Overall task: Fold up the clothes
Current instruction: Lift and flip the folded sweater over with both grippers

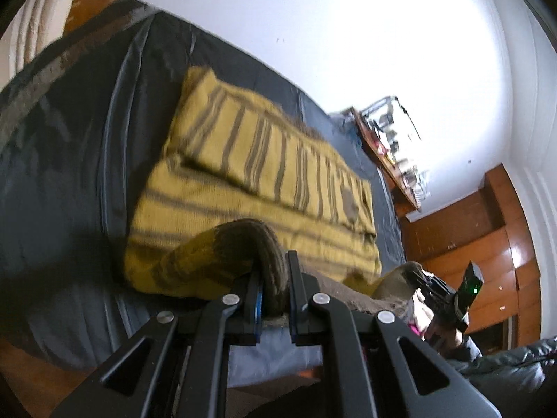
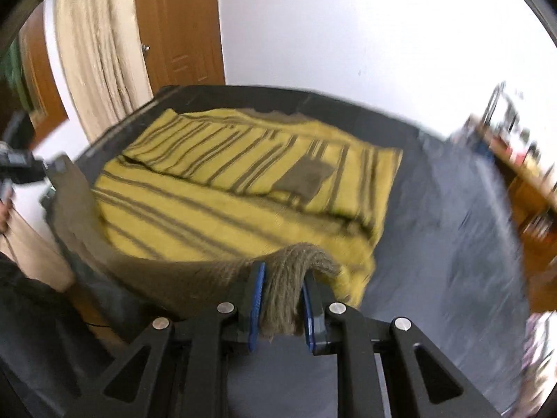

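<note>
A yellow knitted sweater [image 1: 250, 174] with brown stripes lies partly folded on a dark bed cover [image 1: 69, 160]. Its brown ribbed hem is lifted off the bed at the near edge. My left gripper [image 1: 273, 278] is shut on the hem near one corner, and the wool bulges up between the pads. In the right wrist view the same sweater [image 2: 243, 181] shows a brown patch on its chest. My right gripper [image 2: 282, 296] is shut on the hem at the other corner. The right gripper [image 1: 442, 296] also shows at the lower right of the left wrist view, held by a hand.
A wooden door [image 2: 177, 24] and a pale curtain [image 2: 94, 45] stand behind the bed. A cluttered wooden shelf [image 1: 390, 149] lines the white wall on the right, with wooden cabinets [image 1: 487, 237] beyond. The dark cover [image 2: 452, 237] lies bare to the right of the sweater.
</note>
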Available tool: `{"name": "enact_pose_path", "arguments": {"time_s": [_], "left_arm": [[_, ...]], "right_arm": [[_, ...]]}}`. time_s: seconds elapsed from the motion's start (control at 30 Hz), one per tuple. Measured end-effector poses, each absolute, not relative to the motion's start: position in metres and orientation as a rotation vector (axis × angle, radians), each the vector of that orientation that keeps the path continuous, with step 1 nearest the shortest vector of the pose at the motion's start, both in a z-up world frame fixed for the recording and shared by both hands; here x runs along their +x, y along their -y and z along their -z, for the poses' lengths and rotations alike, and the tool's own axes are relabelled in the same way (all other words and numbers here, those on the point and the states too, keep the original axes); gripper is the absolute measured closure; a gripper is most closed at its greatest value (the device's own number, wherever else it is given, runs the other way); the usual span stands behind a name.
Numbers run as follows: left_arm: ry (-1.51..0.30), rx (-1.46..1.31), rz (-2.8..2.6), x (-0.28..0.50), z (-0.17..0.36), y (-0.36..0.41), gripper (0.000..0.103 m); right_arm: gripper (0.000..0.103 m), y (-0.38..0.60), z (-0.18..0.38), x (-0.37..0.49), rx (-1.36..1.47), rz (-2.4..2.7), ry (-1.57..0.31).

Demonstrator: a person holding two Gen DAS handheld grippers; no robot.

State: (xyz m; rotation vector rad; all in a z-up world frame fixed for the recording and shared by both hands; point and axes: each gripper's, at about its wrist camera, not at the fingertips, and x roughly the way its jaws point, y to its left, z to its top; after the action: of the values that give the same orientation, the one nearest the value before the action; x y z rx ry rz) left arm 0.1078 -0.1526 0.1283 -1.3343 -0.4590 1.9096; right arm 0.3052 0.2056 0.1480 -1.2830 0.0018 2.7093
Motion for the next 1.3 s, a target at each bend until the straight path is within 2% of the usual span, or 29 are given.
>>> {"name": "enact_pose_path", "arguments": {"time_s": [0.27,0.5,0.77,1.0,1.3], "left_arm": [[0.45,-1.246,-2.02,0.086,-0.155,0.128,0.091],[0.46,-1.16,-2.125,0.055,-0.181,0.107,0.091],[0.468,-1.152,-2.138,-0.006,-0.186,0.077,0.091],[0.458,-1.221,-2.091,-0.062,-0.164,0.046,0.091],[0.499,-1.39,-2.038,-0.11,-0.105,0.038,0.091]], "right_arm": [[0.082,-0.222,-0.168,0.267,-1.1,-2.707,0.259],[0.082,-0.242,-0.183,0.235,-0.991,-2.721,0.302],[0.082,-0.269,-0.19,0.192,-0.903,-2.659,0.189],[0.082,-0.296,-0.193,0.155,-0.903,-2.568,0.122],[0.081,-0.341,-0.13,0.138,-1.21,-2.499,-0.286]]}}
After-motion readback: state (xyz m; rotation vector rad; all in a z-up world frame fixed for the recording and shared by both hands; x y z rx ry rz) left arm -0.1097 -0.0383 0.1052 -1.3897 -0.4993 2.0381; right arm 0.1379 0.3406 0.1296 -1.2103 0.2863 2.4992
